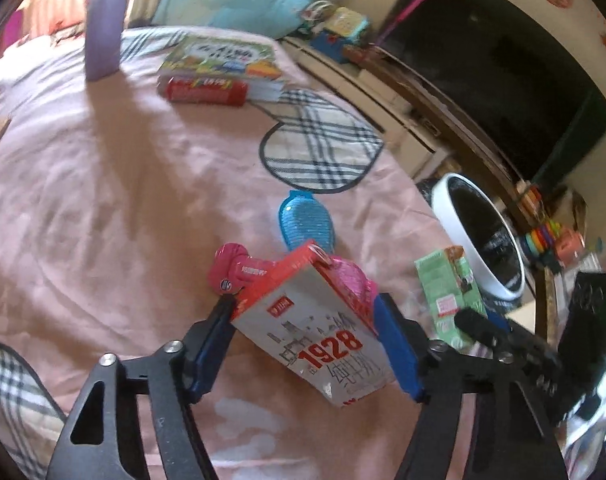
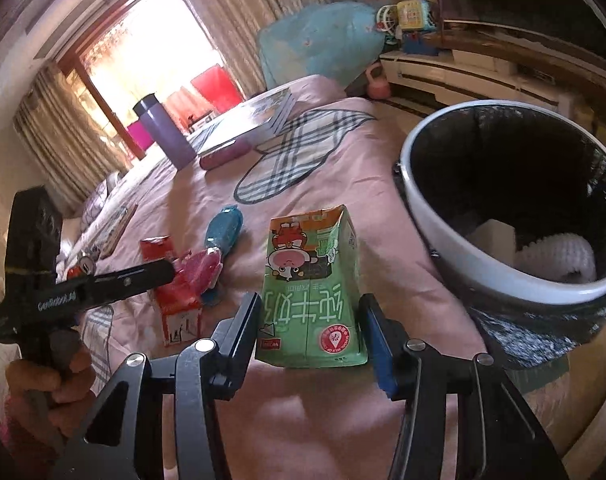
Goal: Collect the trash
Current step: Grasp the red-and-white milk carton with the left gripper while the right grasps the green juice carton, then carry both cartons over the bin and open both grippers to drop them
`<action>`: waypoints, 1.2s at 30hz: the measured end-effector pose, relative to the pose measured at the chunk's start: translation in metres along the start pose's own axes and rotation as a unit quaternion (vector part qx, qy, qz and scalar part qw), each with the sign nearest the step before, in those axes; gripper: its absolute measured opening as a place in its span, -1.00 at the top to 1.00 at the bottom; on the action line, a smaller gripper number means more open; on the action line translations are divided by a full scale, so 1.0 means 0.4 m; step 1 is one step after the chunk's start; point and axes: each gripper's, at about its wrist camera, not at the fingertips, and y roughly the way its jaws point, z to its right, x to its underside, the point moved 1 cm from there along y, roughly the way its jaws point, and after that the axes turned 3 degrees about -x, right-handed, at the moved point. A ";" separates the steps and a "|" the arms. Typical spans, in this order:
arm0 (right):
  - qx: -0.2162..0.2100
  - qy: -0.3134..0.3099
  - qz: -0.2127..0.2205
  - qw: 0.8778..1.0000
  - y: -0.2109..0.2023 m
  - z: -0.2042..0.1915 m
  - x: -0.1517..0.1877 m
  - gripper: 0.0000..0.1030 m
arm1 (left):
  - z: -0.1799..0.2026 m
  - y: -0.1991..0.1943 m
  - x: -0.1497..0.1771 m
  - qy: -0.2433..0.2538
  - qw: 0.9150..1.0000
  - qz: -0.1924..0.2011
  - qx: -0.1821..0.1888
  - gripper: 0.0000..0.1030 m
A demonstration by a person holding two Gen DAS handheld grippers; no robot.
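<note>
Nearest the left wrist lens, the left gripper [image 1: 303,344] has its blue pads against both sides of a red-and-white milk carton [image 1: 315,336], tilted, its red top toward 12 o'clock; it reads as gripped, though whether it is clear of the pink bedspread [image 1: 103,184] cannot be told. Behind it lie a pink wrapper [image 1: 233,268] and a blue comb-like piece [image 1: 305,222]. In the right wrist view, the right gripper [image 2: 309,332] brackets an upright green milk carton [image 2: 313,292]; its pads [image 2: 377,340] sit at both sides, contact appears light. The white-rimmed bin [image 2: 435,240], lined in black with white scraps inside, stands at 2 o'clock from that carton, near. Step in hand, as judged: both cartons secured, carry pending. Next move calls for a firm squeeze, a lift, then a swing to 2 o'clock over the rim before release.
</note>
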 end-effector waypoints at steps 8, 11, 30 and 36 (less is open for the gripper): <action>-0.003 0.033 0.022 0.999 -0.044 0.029 0.016 0.01 | 0.033 -0.044 0.017 0.045 0.998 -0.001 0.048 -0.10; 0.000 0.041 0.036 0.999 -0.070 0.037 0.020 0.01 | 0.066 -0.043 0.029 0.062 0.996 0.003 0.058 -0.09; 0.056 0.083 0.108 0.989 -0.222 0.166 -0.028 0.01 | 0.290 0.005 -0.045 0.115 0.989 0.054 0.082 -0.07; 0.073 0.092 0.119 0.986 -0.236 0.207 -0.061 0.01 | 0.355 0.051 -0.088 0.121 0.987 0.064 0.085 -0.07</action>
